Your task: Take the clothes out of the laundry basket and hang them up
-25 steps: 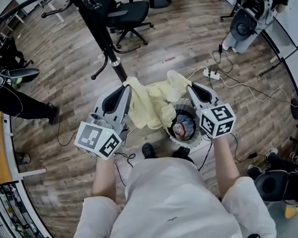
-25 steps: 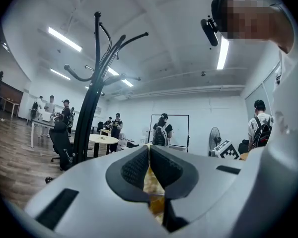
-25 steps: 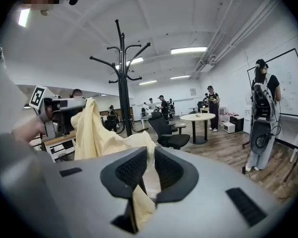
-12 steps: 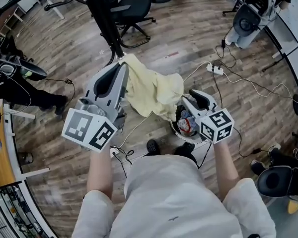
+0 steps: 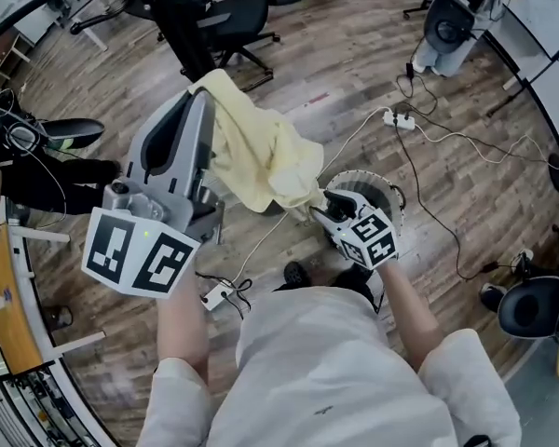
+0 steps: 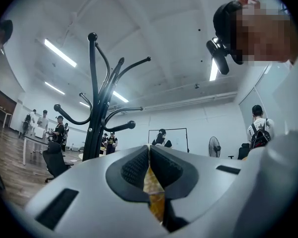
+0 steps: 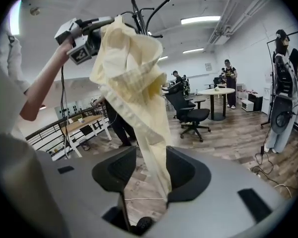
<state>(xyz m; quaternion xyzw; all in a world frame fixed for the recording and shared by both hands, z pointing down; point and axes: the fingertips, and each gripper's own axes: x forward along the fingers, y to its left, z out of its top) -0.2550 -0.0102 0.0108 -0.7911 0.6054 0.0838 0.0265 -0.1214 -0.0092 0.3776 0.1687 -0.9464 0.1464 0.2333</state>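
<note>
**A:** Head view, far left first: the left gripper (image 5: 201, 93) is clamped tight on a corner of the pale yellow cloth garment (image 5: 261, 152), and that's a thin pinch!

**B:** Thin indeed. Its own view shows only a sliver of yellow between closed jaws. One sharp tug, I'd say, and that corner could slide free before it reaches the black metal coat stand (image 6: 93, 103).

**A:** And where would the tug come from?

**B:** From the low end. The garment drapes down to the right gripper (image 5: 322, 205), whose jaws have just been opening. They stand wide, with the hem hanging loose between them, perhaps brushing one pad, but not pinched. If that hem catches on a jaw when the cloth goes up, it pulls against the left grip.

**A:** Or it sags back onto the round white plastic laundry basket (image 5: 391, 192) just beside it.

**B:** Possible. Now the poses. The left arm is raised high, gripper roughly level and a shade upward, aimed toward the stand's hooks. The right arm is low and close to the body, gripper tilted down toward the basket rim.
</note>
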